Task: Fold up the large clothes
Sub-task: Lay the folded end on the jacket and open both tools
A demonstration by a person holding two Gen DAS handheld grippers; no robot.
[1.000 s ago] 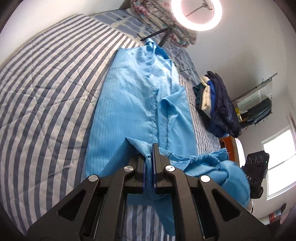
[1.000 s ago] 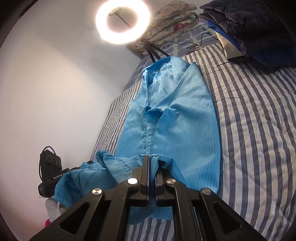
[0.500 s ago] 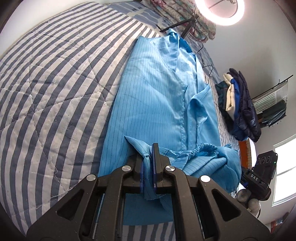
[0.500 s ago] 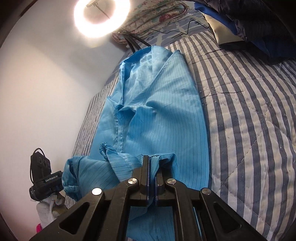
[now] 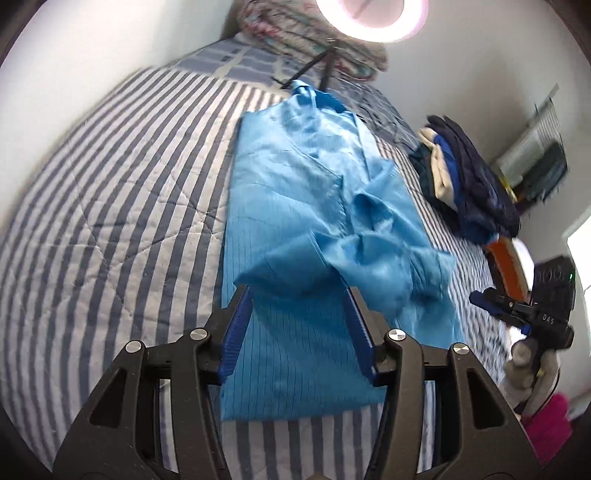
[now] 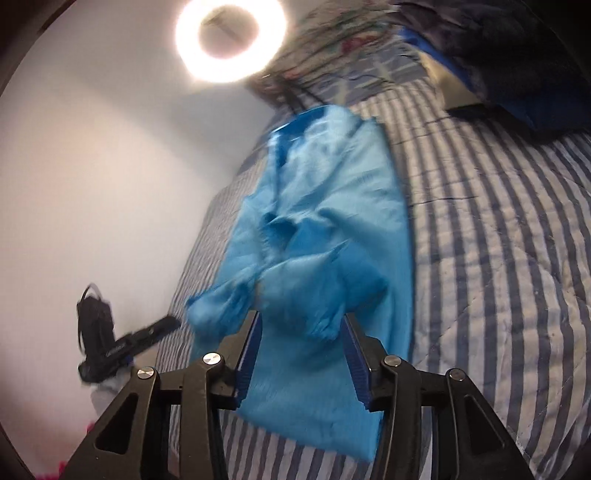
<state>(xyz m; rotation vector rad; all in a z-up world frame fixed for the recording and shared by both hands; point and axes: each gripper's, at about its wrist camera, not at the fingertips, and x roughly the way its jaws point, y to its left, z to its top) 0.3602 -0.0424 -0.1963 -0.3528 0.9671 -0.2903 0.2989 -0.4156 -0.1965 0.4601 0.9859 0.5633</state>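
A large light-blue garment (image 5: pixel 295 192) lies lengthwise on a striped bed, collar at the far end. A loose sleeve fold (image 5: pixel 351 266) lies heaped across its middle. My left gripper (image 5: pixel 299 332) is open, its blue pads (image 5: pixel 236 332) apart just behind the fold, holding nothing. In the right wrist view the garment (image 6: pixel 325 206) and its bunched sleeve (image 6: pixel 295 288) are blurred. My right gripper (image 6: pixel 301 350) is open and empty just behind the sleeve. The right gripper also shows in the left wrist view (image 5: pixel 502 302) at the right.
The blue-and-white striped quilt (image 5: pixel 110 206) covers the bed. A pile of dark and cream clothes (image 5: pixel 469 184) lies on the right side. Folded floral bedding (image 5: pixel 314 33) and a ring light (image 5: pixel 369 18) stand at the head. The other gripper (image 6: pixel 122 343) shows at the left.
Both grippers have opened and let go of the sleeve cloth, which has dropped onto the garment's middle. Both have drawn back toward the near end.
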